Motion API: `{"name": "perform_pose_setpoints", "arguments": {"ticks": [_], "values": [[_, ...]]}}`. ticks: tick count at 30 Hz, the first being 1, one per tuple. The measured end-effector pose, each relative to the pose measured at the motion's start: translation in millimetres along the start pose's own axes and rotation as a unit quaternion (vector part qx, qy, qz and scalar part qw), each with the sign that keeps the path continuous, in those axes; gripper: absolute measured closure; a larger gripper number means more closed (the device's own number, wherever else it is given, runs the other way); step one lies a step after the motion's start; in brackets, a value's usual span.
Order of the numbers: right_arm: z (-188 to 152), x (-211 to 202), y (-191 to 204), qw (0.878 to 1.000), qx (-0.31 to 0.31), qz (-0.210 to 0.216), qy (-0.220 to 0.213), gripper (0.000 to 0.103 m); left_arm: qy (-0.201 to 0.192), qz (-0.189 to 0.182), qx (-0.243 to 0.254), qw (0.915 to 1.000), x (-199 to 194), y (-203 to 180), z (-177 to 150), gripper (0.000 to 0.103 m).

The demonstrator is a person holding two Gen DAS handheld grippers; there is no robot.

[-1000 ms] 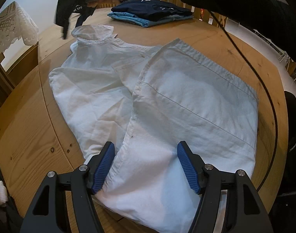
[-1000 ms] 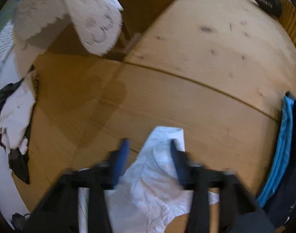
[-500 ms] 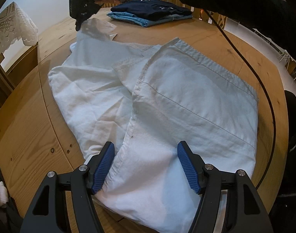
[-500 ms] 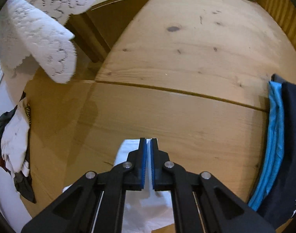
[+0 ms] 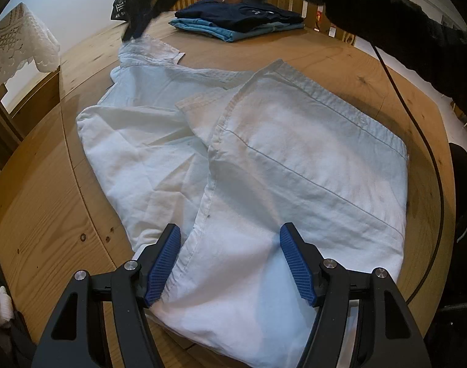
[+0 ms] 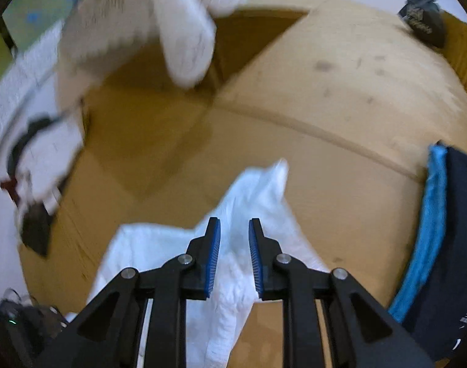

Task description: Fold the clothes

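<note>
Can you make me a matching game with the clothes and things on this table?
Things:
1. white shirt
2. dark navy top
3. lace cloth
4. light blue garment

Places:
A. draped over furniture beside the table
B. spread out across the wooden table
C. bottom of the folded pile
D. top of the folded pile

Pairs: 1-B, 2-D, 3-A, 4-C

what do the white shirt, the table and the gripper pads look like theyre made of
White shirt: looks like thin woven cotton, matte, with soft creases and stitched seams. Table: light wood, smooth satin finish, with visible grain and knots. Left gripper pads: blue, probably rubber or plastic, with a ribbed texture, on black matte arms.
</note>
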State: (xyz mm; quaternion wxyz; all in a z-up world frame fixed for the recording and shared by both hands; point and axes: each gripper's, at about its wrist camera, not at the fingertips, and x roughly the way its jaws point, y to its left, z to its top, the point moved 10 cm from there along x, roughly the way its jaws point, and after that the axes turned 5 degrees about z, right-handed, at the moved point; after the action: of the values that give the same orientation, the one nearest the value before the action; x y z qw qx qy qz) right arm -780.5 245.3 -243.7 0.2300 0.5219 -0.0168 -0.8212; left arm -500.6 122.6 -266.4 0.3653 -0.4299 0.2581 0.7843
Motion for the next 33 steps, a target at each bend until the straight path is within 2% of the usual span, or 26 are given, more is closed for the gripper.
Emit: {"name": "perform_pose_setpoints", "arguments": {"ticks": [6,8,11,12,15,17,18,20,21,23,25,28,33], "values": [[-12,46,-2,0.997,-0.027,-0.037,0.06,0.084,0.004,0.0,-0.001,1.0,-2,-2,-1,0.037],[-10,37,-8,0.998,-0.027,-0.033,0.046,0.081,0.007,-0.001,-0.001,1.0,-2,-1,-1,0.037],[-8,19,-28,0.999,-0.024,-0.038,0.017,0.048,0.012,-0.025,-0.011,0.9996,-12,2,3,0.039],[-8,13,-35,0.999,-0.024,-0.04,0.007,0.048,0.011,-0.033,-0.018,0.9992,-18,6,6,0.039],[-16,9,-54,1.0,-0.009,-0.027,0.007,0.048,-0.005,-0.029,-0.047,0.9985,-32,41,32,0.039],[-21,7,-59,1.0,0.0,-0.016,0.004,0.048,-0.026,-0.036,-0.078,0.996,-37,68,67,0.038],[-23,6,-60,1.0,0.004,-0.015,0.003,0.048,-0.035,-0.04,-0.09,0.9945,-37,80,87,0.035],[-28,4,-60,1.0,0.011,-0.014,0.002,0.048,-0.038,-0.031,-0.087,0.995,-18,93,129,0.027],[-30,4,-60,1.0,0.015,-0.013,0.001,0.048,-0.03,-0.018,-0.083,0.996,-3,98,147,0.027],[-41,-2,-58,1.0,0.022,-0.004,-0.001,0.048,-0.003,0.009,-0.087,0.9962,36,112,177,0.027],[-56,-9,-54,1.0,0.02,0.004,-0.002,0.048,0.024,0.012,-0.096,0.995,74,121,199,0.027],[-69,-21,-48,1.0,0.012,0.013,-0.006,0.048,0.044,0.025,-0.125,0.9909,112,146,215,0.027],[-78,-35,-41,0.999,0.001,0.035,-0.012,0.048,0.074,0.006,-0.181,0.9807,149,164,217,0.027]]}}
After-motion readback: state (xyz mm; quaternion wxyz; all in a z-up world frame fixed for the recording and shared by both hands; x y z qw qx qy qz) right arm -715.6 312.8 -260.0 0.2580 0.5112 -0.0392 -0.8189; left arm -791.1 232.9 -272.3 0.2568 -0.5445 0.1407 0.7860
